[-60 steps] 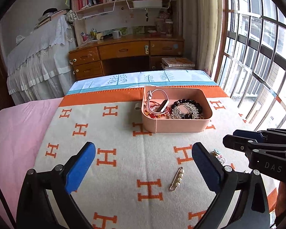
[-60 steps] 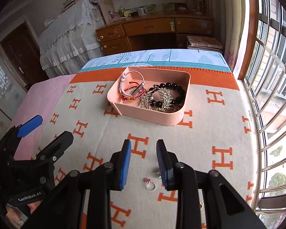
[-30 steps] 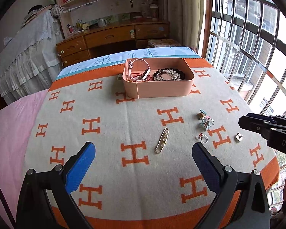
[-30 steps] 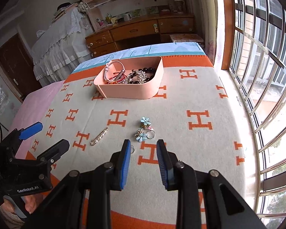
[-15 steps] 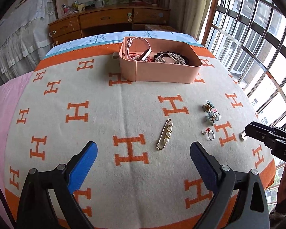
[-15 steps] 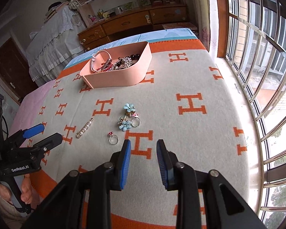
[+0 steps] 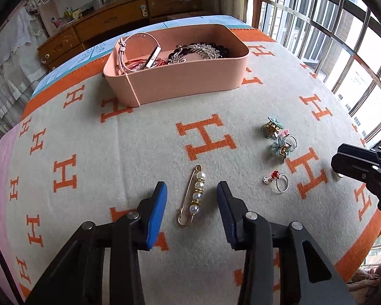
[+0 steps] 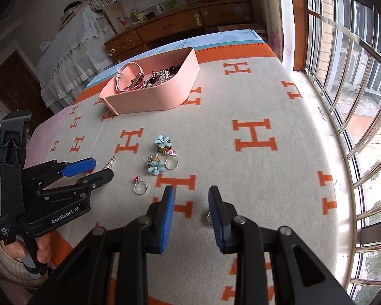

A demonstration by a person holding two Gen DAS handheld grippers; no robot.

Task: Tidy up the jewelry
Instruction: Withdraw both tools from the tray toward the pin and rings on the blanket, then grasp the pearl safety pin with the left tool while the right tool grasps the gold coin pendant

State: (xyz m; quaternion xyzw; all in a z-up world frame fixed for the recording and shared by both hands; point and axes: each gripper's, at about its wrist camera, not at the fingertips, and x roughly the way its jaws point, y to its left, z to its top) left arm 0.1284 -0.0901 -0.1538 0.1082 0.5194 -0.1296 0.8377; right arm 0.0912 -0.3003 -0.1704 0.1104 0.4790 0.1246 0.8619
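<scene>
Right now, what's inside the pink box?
In the pink box: a white strap, red beads, a silver comb, black beads. The floor beneath is covered.

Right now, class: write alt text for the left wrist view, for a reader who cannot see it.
The open left gripper straddles a gold pearl safety pin lying on an orange-H blanket. Rings and blue flower clips lie to its right; a pink box of jewelry sits behind.
</scene>
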